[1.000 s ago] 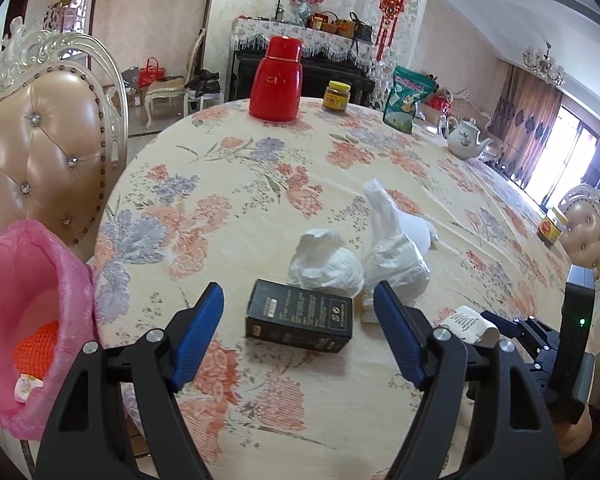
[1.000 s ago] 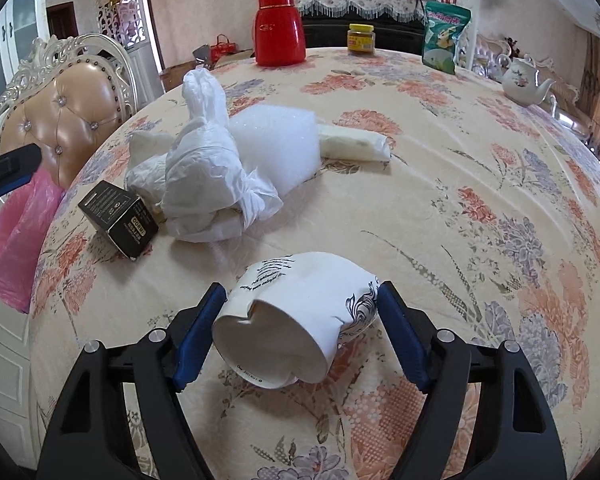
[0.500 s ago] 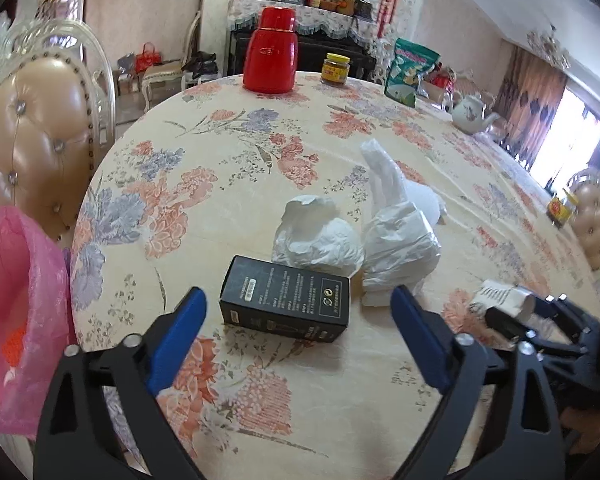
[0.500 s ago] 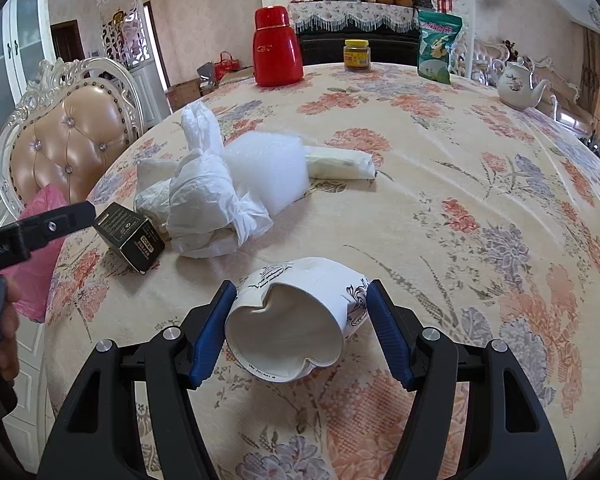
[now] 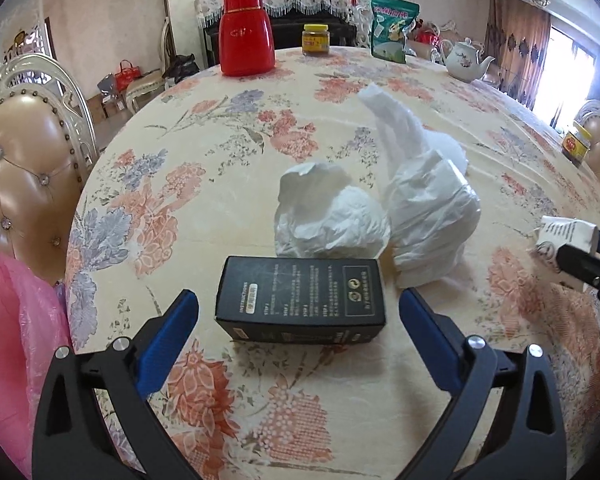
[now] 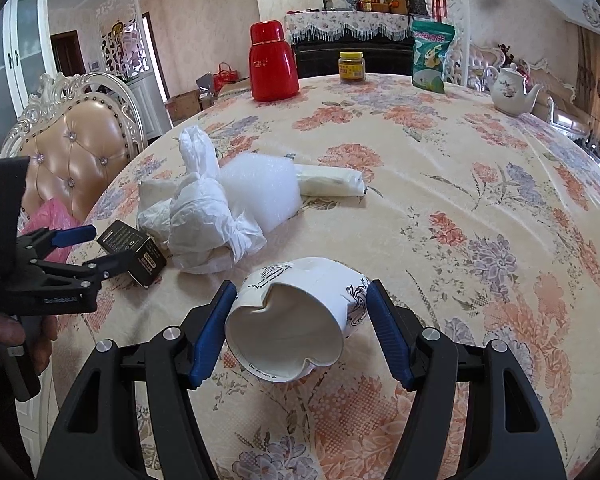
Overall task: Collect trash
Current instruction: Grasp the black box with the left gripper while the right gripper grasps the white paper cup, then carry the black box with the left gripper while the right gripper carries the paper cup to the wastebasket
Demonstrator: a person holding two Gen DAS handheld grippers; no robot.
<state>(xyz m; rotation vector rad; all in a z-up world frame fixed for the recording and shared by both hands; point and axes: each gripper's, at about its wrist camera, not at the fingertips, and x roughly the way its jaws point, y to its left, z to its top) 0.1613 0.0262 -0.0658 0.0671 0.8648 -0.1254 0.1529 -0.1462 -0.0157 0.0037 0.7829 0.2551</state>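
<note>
A black carton (image 5: 300, 288) lies flat on the floral tablecloth (image 5: 204, 160), between the fingers of my left gripper (image 5: 298, 296). Its jaws are opening and the blue pads stand clear of both ends of the carton. Behind the carton sit a crumpled white tissue (image 5: 328, 216) and a knotted white plastic bag (image 5: 428, 208). My right gripper (image 6: 300, 288) is shut on a dented paper cup (image 6: 296, 320) that lies on its side with its mouth towards the camera. A white foam block (image 6: 260, 188) and a rolled wrapper (image 6: 330, 186) lie further back.
A pink bag (image 5: 16, 320) hangs open off the table's left edge beside a padded chair (image 5: 24, 168). At the far side stand a red thermos (image 5: 246, 32), a yellow-lidded jar (image 5: 316, 40), a green snack bag (image 5: 394, 28) and a teapot (image 5: 466, 60).
My left gripper came down closer to the black carton and its jaws spread wider. The right gripper's jaws closed onto the paper cup and squeezed it.
</note>
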